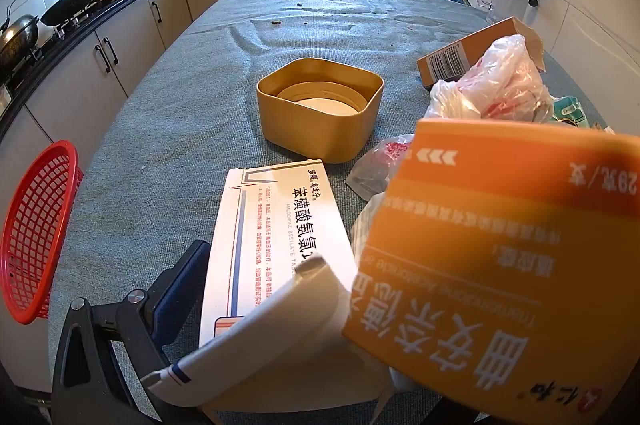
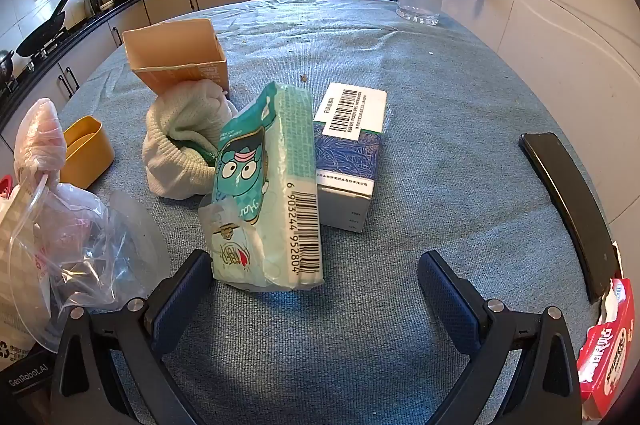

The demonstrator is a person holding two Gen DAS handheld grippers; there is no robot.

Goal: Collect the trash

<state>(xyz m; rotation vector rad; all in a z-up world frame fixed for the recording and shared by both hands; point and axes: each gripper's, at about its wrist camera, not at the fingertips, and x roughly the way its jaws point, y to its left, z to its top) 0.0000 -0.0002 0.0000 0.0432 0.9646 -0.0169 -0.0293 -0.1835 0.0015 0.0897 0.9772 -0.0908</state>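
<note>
While both grippers, left gripper (image 1: 316, 309) & right gripper (image 2: 316, 289), stood spread, holding nothing, tissue pack (image 2: 268, 185) at frame ctr leaned, likely tipping if nudged.

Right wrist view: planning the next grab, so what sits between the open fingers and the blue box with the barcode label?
In the right wrist view, a tissue pack stands before the blue box, ahead of the open right gripper.

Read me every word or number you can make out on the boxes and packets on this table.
"AMLODIPINE BESILATE" under Chinese characters: white medicine box.
"6 903244 952804": barcode on the green tissue pack.
"GenRobot.AI": black housing beside the right claw.
Orange box: large upside-down Chinese characters; small print blurred.
Blue box and red box: print too small.
</note>
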